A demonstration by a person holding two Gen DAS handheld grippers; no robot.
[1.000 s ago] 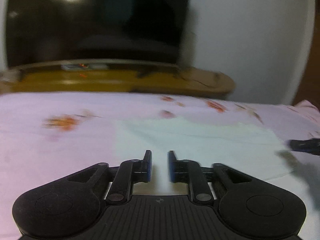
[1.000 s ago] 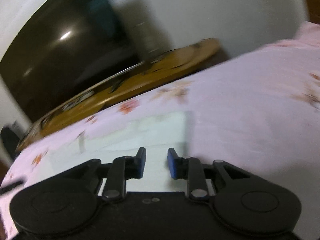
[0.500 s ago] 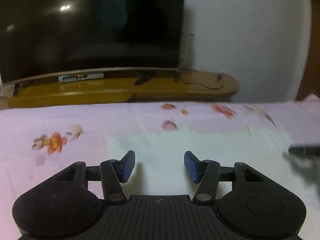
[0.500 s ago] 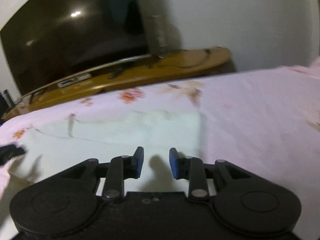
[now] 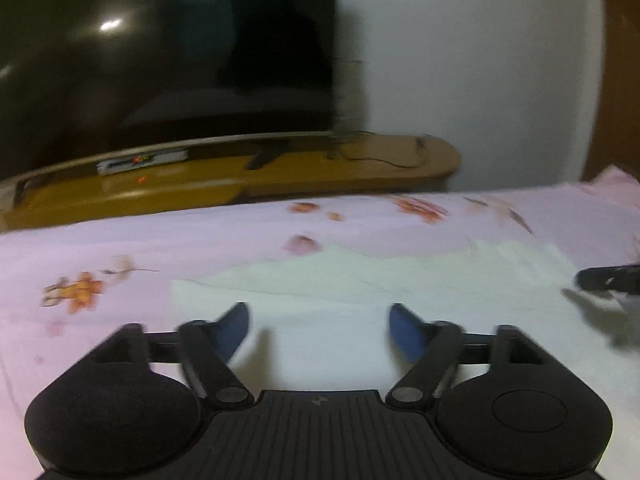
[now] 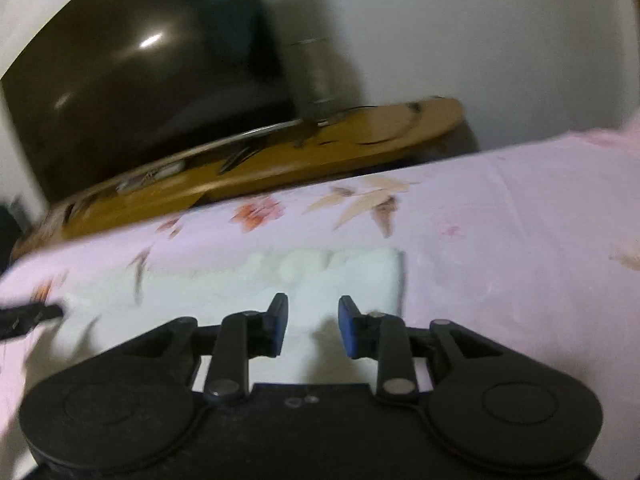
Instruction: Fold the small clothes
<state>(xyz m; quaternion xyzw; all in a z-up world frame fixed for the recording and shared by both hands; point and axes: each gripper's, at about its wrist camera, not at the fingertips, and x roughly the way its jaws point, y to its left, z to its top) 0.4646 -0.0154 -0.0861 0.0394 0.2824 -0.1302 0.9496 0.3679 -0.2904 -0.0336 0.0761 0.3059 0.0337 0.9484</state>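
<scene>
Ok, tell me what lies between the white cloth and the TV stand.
Only the pink floral bedsheet lies between the white cloth and the wooden TV stand; nothing rests on that strip. Both wrist views show it.

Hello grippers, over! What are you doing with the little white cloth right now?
Left gripper opening, nothing in it. Right gripper open, empty. White cloth flat on pink sheet. Nothing in the way.
</scene>
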